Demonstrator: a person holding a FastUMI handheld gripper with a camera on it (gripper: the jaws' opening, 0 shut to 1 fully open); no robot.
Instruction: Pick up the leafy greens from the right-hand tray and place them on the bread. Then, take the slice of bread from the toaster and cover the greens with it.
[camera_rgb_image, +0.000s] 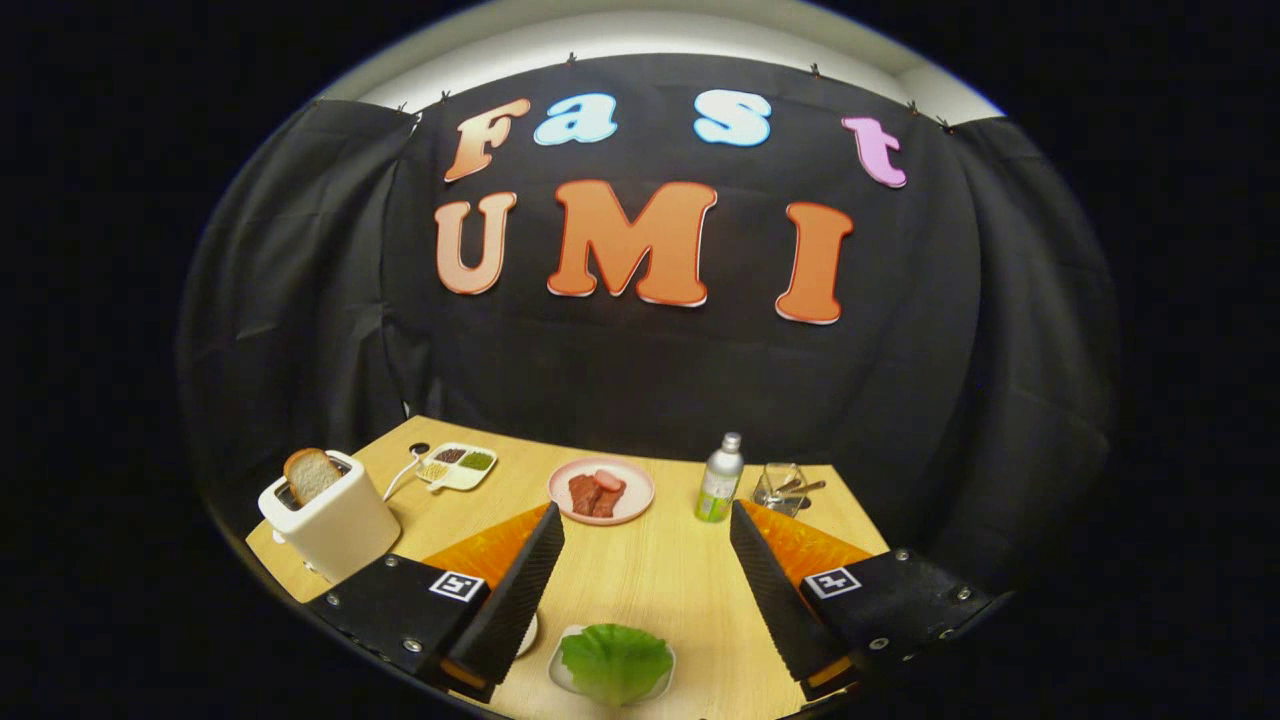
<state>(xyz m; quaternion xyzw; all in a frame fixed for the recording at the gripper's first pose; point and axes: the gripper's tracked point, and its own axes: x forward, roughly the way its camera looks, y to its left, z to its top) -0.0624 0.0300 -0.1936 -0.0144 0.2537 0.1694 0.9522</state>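
Observation:
My gripper (645, 512) hangs open above the wooden table (660, 580), nothing held between its fingers. Below and between the fingers, near their base, a green leaf (615, 660) lies on a small white tray (558, 672). A white toaster (335, 520) stands at the table's left corner, beyond the left finger, with a slice of bread (312, 474) sticking up out of its slot. The rim of another white dish (530, 636) peeks out beside the left finger; what is on it is hidden.
Ahead of the fingertips a pink plate (632, 505) holds pieces of meat. A small bottle (720, 480) and a clear glass container (782, 487) with utensils stand to its right. A divided sauce dish (458, 466) sits behind the toaster. Black cloth walls close the booth.

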